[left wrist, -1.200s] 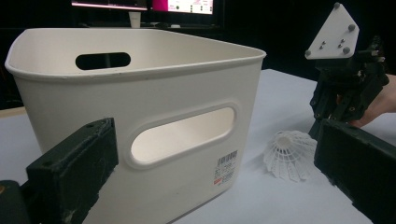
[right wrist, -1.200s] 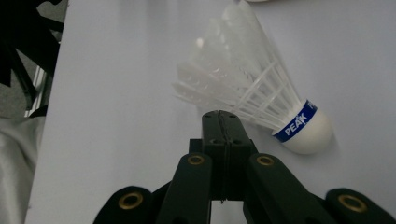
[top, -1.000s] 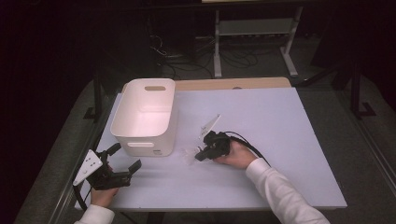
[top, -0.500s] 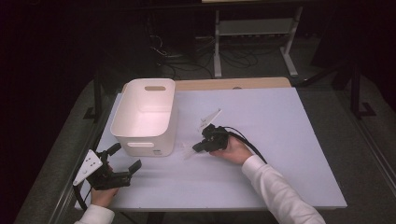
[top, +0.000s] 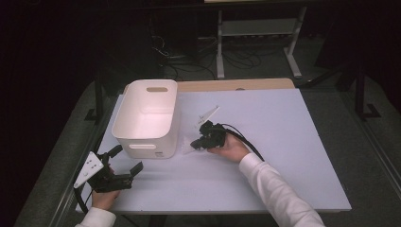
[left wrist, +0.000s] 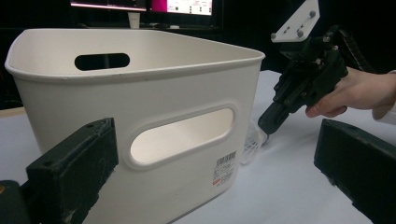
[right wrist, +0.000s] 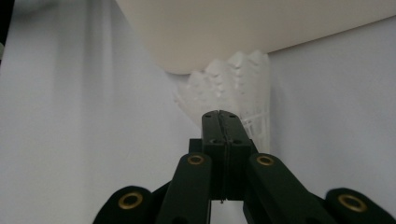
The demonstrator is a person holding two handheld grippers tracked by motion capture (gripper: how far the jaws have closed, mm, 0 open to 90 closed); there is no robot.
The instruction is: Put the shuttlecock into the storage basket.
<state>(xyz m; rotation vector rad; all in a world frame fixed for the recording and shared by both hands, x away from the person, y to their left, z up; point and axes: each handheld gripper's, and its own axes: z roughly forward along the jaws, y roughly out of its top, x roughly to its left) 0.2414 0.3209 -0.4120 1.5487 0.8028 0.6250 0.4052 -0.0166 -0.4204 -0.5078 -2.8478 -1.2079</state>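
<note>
High view: we see the right gripper (top: 196, 142) low on the pale counter (top: 293, 142) just beside the white bin (top: 142, 135), its fingers pressed fully together at the white shuttlecock (top: 188, 149), whose feathered skirt lies against the bin's near corner. Right gripper view: the closed fingers (right wrist: 212, 128) meet with no gap in front of the shuttlecock (right wrist: 243, 88), and we cannot tell whether they pinch any part of it. Left gripper view: the left gripper (top: 125, 163), near the counter's front left corner, holds its fingers (left wrist: 74, 168) wide apart and empty, facing the bin (left wrist: 140, 93).
</note>
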